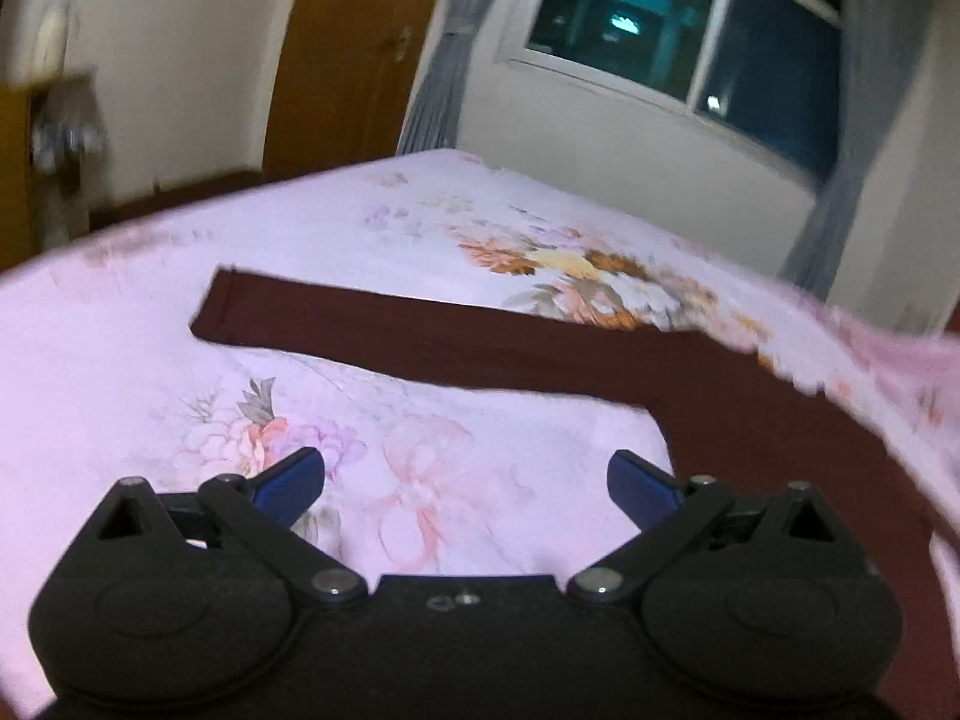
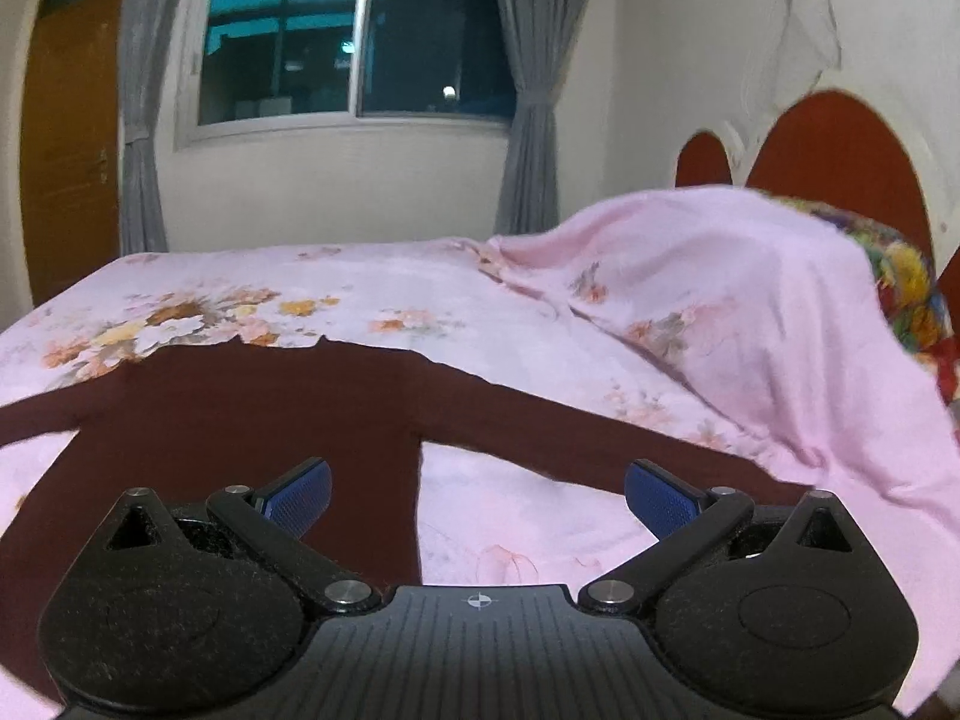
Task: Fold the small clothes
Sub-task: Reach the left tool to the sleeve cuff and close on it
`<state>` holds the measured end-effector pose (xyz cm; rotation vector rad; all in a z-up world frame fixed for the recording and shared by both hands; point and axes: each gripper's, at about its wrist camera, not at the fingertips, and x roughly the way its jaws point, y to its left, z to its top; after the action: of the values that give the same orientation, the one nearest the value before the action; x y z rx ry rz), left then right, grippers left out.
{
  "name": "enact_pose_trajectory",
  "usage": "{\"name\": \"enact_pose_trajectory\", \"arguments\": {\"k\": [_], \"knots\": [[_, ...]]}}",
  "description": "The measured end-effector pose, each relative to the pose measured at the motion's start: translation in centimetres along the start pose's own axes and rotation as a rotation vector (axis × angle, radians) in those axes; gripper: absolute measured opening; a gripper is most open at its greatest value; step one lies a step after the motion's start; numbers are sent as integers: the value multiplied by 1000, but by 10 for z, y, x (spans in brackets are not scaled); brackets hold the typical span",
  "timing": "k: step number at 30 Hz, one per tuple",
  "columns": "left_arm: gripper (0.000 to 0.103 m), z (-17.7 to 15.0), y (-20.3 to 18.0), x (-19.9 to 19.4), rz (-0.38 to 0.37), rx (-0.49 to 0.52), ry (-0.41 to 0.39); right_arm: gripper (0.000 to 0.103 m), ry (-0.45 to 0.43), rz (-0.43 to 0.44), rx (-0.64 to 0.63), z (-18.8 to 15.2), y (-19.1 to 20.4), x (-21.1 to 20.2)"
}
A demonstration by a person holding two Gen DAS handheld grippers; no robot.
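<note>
Maroon top [image 2: 240, 408] lies flat on the floral bedsheet [image 2: 300, 282], sleeves spread toward nine and three o'clock. Left gripper [image 1: 465, 480] and right gripper [image 2: 477, 495] hover wide open, holding nothing. Likely risk: pinching bedsheet along with a sleeve, since both fabrics lie flush, dragging the garment askew.

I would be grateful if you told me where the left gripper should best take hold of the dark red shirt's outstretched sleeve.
Probably at the cuff, the free end of the dark red shirt. The sleeve lies flat and straight on the floral bedsheet, so the open left gripper could come from above, one finger slipping under the cuff's edge, then carry it toward the body.
</note>
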<state>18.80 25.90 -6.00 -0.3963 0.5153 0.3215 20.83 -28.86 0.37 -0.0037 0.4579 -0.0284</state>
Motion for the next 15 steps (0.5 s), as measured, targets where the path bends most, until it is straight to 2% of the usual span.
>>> {"name": "enact_pose_trajectory", "arguments": {"k": [3,6,9,12,15], "knots": [[99,9,41,31,3,-133,8,103,4,-14,9,6,-2,32],[98,19,86,59,41,-289,-10,103,12,-53,32,10,-10,60],[98,27,130,87,24,-452,-39,103,39,-105,59,13,-20,89],[97,36,155,110,21,-527,-69,103,72,-133,87,12,-31,112],[97,44,161,123,29,-566,-99,103,99,-162,70,8,-33,130]]}}
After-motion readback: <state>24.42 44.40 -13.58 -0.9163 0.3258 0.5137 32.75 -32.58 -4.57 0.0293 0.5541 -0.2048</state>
